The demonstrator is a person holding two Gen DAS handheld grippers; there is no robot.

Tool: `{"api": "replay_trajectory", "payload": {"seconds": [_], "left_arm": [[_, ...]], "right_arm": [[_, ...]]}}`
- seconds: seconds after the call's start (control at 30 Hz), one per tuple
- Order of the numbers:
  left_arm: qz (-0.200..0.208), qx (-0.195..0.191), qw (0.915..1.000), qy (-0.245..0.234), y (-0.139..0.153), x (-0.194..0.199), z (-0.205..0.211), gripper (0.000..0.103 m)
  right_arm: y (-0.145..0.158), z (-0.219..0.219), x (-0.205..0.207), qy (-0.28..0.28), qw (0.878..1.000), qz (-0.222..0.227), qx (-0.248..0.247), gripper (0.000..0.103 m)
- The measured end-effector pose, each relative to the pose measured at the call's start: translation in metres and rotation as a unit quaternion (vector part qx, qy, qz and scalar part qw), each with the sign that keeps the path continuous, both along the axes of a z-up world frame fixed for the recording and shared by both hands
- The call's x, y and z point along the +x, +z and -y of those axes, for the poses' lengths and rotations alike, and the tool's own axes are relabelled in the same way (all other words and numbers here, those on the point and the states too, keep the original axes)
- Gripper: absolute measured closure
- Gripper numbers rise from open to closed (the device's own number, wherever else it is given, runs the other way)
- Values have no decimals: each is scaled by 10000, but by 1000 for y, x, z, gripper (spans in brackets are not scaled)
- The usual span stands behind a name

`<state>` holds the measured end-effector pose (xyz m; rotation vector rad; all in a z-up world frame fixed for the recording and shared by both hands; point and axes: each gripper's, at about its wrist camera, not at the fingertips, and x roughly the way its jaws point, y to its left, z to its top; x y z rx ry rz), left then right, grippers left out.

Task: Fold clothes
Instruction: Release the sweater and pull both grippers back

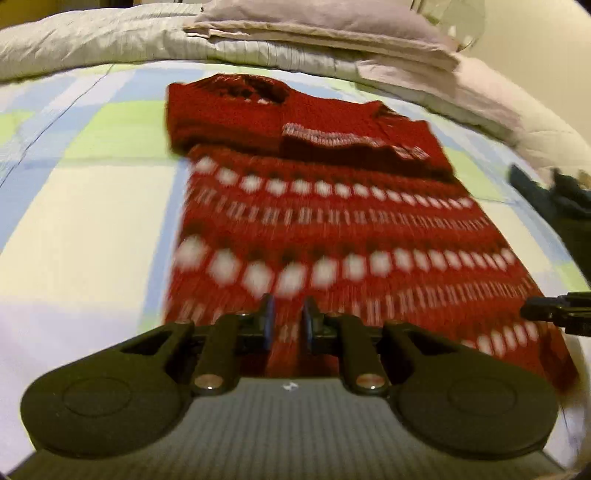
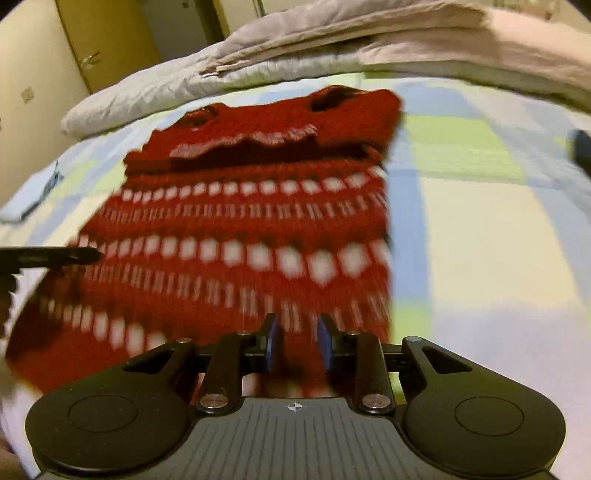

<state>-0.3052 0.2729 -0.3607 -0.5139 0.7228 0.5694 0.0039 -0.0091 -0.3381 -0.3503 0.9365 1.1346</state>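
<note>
Left wrist view: the left gripper [image 1: 288,321] hangs low over the near hem of the red patterned sweater [image 1: 314,229], its blue-padded fingers [image 1: 269,321] set a narrow gap apart. Red knit shows through that gap, but blur hides whether the pads actually pinch the hem, so I cannot tell if it has hold. The sweater lies flat on the checked bedspread [image 1: 92,206] and stretches straight ahead of the fingers, its sleeves folded across the chest at the far end. Beyond the collar sit a grey duvet [image 1: 92,40] and a stack of pale folded bedding [image 1: 332,33]. To the right of the fingers the tip of the right gripper [image 1: 554,314] pokes in at the sweater's edge, and farther ahead on that side lies a dark garment [image 1: 554,199].

Right wrist view: the right gripper [image 2: 297,341] is likewise over the near hem, fingers [image 2: 272,343] parted a little wider, red fabric between them; grip again unclear through the blur. The sweater [image 2: 240,221] runs ahead and to the left. The left gripper's tip [image 2: 55,256] reaches in from the left over the knit. The duvet [image 2: 147,92] and a wooden wardrobe door [image 2: 103,37] lie beyond; bare bedspread [image 2: 480,221] spreads to the right.
</note>
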Motion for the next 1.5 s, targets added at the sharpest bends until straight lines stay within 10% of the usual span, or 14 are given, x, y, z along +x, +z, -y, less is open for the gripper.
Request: {"api": "replay_trajectory", "payload": {"seconds": [0.23, 0.37, 0.7, 0.93, 1.07, 1.2, 1.5], "left_arm": [[100, -141, 9989, -429, 34, -52, 15, 94], [324, 260, 9962, -769, 48, -32, -3, 92], [110, 1157, 9919, -517, -5, -39, 26, 91], [-368, 785, 9960, -209, 19, -68, 65, 91], [-535, 800, 9953, 109, 43, -82, 100, 69], [-477, 975, 9929, 477, 69, -102, 144, 66], [-446, 1242, 9890, 664, 119, -144, 213, 55]], "right_arm": [[31, 33, -44, -775, 9956, 371, -362, 76], [51, 12, -43, -792, 9934, 711, 436, 76], [-16, 20, -64, -426, 9800, 1933, 220, 77], [10, 70, -103, -780, 9868, 1405, -188, 76], [36, 91, -134, -1230, 9871, 1025, -83, 76], [50, 100, -180, -1413, 9831, 1128, 296, 23], [95, 122, -248, -1362, 9836, 933, 731, 23]]}}
